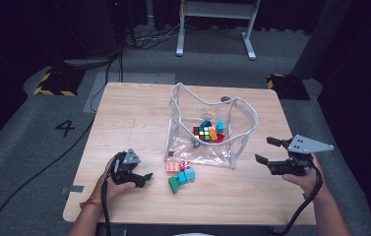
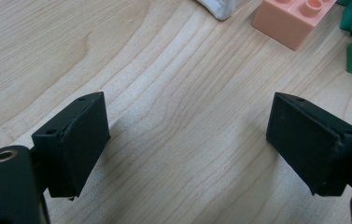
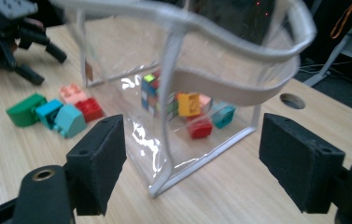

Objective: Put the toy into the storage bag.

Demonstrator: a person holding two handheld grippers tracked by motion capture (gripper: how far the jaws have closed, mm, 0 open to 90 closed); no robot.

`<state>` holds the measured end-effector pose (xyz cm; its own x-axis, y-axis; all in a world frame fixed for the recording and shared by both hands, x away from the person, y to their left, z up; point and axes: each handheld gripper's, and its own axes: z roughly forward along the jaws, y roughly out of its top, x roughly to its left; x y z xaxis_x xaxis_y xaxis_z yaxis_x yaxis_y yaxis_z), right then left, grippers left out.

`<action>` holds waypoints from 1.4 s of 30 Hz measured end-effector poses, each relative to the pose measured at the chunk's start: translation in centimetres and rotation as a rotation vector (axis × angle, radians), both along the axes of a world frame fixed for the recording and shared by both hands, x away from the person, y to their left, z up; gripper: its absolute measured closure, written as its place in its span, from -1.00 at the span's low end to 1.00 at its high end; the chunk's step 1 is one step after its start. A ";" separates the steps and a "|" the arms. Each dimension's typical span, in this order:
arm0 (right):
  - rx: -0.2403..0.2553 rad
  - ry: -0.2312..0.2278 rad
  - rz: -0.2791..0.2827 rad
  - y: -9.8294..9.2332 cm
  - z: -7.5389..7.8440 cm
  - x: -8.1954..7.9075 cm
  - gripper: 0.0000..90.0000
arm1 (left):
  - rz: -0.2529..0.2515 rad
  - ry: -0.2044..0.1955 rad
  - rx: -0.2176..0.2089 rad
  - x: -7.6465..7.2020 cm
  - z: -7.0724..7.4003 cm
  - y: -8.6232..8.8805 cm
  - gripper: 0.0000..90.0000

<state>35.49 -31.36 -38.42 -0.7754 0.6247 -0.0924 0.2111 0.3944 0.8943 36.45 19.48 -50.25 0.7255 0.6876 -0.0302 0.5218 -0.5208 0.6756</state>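
- the clear bag stands open-topped on the tabletop, a little right of its middle; its white-trimmed rim sags and waves.
- inside it lie a colour cube and several bricks, blurred through the shiny plastic.
- loose bricks sit just beside the bag's near left corner: a peach brick, a red brick, two teal bricks and a green brick.
- left gripper rests low on the tabletop near left, released, jaws wide apart with bare wood between them; the peach brick is cut off at the top edge of its view.
- right gripper is held right of the bag, just past the tabletop's right edge, released, jaws wide with nothing pressed between them; the bag's near corner stands between them farther on.
- open wood lies far left and along the near edge.
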 end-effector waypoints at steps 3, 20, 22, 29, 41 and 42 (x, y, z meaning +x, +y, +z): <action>-0.008 0.027 0.047 1.3 -1.4 -0.5 -0.46 | 0.000 0.000 0.000 0.0 0.0 0.0 -0.70; -0.152 0.163 0.309 12.4 -8.0 -0.6 -0.30 | 0.000 0.001 -0.001 0.0 0.0 0.0 -0.70; -0.172 0.152 0.349 13.6 -8.6 -0.1 -0.28 | 0.000 0.001 -0.001 0.0 0.0 0.0 -0.70; -0.222 0.160 0.392 17.3 -9.8 1.0 -0.19 | 0.001 0.001 -0.001 0.0 0.0 0.0 -0.70; -0.245 0.180 0.366 19.5 -10.9 1.5 0.04 | 0.000 0.001 -0.001 0.0 0.0 0.0 -0.70; -0.231 0.199 0.359 19.4 -10.9 1.5 0.04 | 0.000 0.001 -0.001 0.0 0.0 0.0 -0.70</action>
<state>37.02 -11.93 -49.37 -0.9555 0.2938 -0.0254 0.1830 0.6582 0.7303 36.44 19.47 -50.26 0.7252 0.6879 -0.0315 0.5226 -0.5201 0.6755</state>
